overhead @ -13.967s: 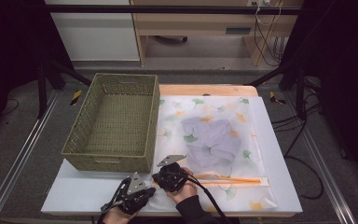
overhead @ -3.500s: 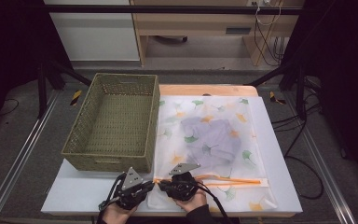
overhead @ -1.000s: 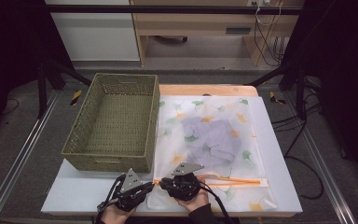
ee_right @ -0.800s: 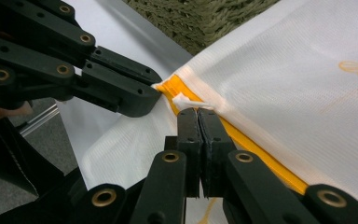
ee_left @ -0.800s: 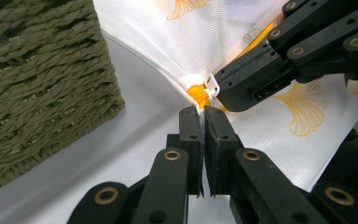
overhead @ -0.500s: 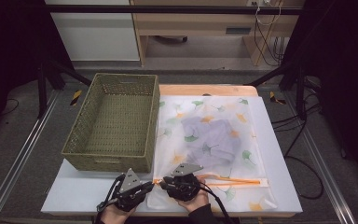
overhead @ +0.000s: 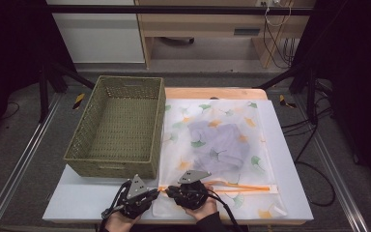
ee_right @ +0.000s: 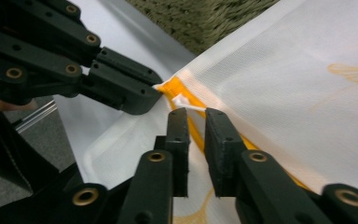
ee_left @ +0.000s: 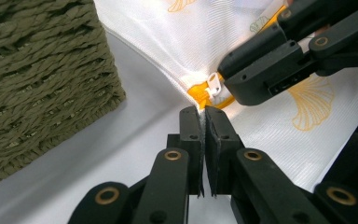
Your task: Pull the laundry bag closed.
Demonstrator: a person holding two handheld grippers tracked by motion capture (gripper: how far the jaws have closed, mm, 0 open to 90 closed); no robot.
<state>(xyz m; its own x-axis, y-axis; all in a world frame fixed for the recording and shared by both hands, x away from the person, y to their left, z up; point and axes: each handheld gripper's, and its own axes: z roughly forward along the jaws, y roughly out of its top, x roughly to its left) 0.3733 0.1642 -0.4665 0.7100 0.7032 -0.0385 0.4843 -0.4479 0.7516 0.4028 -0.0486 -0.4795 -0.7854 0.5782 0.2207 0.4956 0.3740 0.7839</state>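
1. Mesh bag (overhead: 217,145) lies flat on the white table (overhead: 294,193), just right of the wicker basket (overhead: 118,128). Bag's long axis runs 12 to 6 in the high view. The orange zipper (overhead: 241,187) crosses the near end on a 9-to-3 line.
2. Zipper pull (ee_left: 213,84) sits at the 9 o'clock end of the zipper, at the bag's near-left corner.
3. Left gripper (ee_left: 202,112): jaws together, clamped on the bag's corner edge just below the zipper end. It points toward 2 o'clock in the high view.
4. Right gripper (ee_right: 196,113): jaws slightly apart, a narrow gap straddling the zipper just behind the pull. Pads not pressing on it. The jaws have just been closing a little.
5. Versus 14 s ago: the right gripper has shifted left to the zipper end and now sits tip to tip with the left one. Over the last second both hands stayed put. Bag and basket unmoved.
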